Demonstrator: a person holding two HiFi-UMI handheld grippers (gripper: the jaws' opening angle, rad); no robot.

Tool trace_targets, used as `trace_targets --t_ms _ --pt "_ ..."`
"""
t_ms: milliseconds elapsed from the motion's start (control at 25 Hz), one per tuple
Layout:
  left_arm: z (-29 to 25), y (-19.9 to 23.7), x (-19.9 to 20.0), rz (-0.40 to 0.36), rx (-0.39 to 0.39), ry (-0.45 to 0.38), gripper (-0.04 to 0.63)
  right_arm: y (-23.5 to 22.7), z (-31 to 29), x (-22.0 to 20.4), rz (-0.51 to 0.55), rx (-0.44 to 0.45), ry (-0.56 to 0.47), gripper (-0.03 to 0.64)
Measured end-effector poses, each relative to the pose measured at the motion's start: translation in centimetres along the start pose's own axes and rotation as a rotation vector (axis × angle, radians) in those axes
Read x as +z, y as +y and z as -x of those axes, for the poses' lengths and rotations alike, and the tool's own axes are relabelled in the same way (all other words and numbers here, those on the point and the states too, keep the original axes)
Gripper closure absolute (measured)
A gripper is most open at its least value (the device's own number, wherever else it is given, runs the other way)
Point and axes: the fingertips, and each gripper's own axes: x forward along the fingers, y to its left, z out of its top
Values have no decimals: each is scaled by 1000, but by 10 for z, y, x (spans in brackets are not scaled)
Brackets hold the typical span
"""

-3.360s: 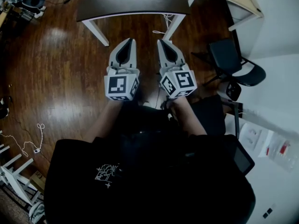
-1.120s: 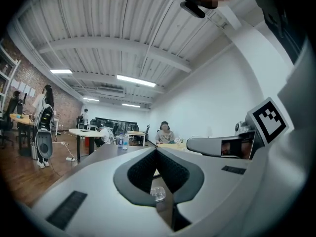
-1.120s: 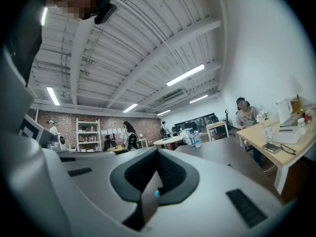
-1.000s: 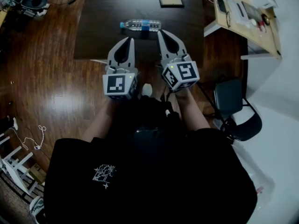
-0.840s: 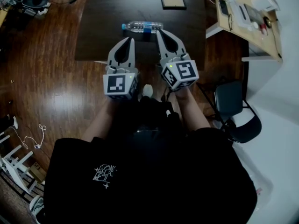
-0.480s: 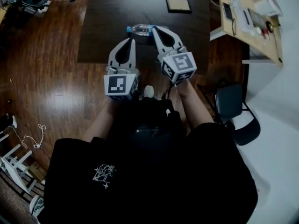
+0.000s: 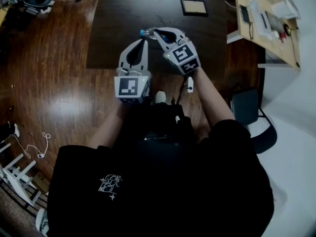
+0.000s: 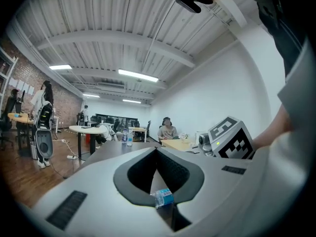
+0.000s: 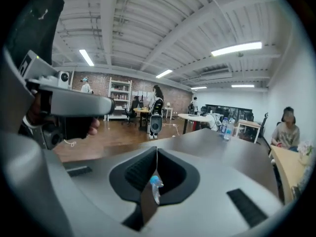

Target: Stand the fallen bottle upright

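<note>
In the head view, the bottle (image 7: 143,32) lies on its side on the dark worktop (image 7: 123,14), near the edge closest to the person. Only its blue-capped end shows, poking out to the left of the right gripper (image 7: 155,31), which reaches in over it. The left gripper (image 7: 144,41) hovers just beside it, at the worktop's near edge, with the wooden floor (image 7: 54,83) below. Both pairs of fingers are clenched, tips meeting. A small framed panel (image 7: 193,6) lies farther back on the worktop, well apart from the bottle, and a light wooden desk (image 7: 266,28) stands off to the right. In the left gripper view, the fingers are clenched tip to tip (image 8: 157,150) and grasp nothing. A part of the bottle (image 8: 163,197) with its blue label shows through the hollow behind the tips, lying beyond them on the worktop. The right gripper's marker cube (image 8: 229,138) stands close by on the right. In the right gripper view, the fingers are likewise clenched and empty (image 9: 157,149). The bottle's blue cap (image 9: 154,181) shows through their hollow, pointing towards the camera, with the clear body behind it. I cannot tell whether the fingers touch the bottle.
</note>
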Motion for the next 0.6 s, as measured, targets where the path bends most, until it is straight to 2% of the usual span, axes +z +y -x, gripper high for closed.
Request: trace_targets --t_ms 200,400,600 --pt "-24 8 -20 -46 -19 19 592 -11 -25 -36 109 12 138 572" --pt "-42 17 -60 -55 2 127 591 -8 -47 -82 267 139 327 465" --pt "-48 27 -82 -29 17 159 589 -3 -67 -115 428 253 481 389"
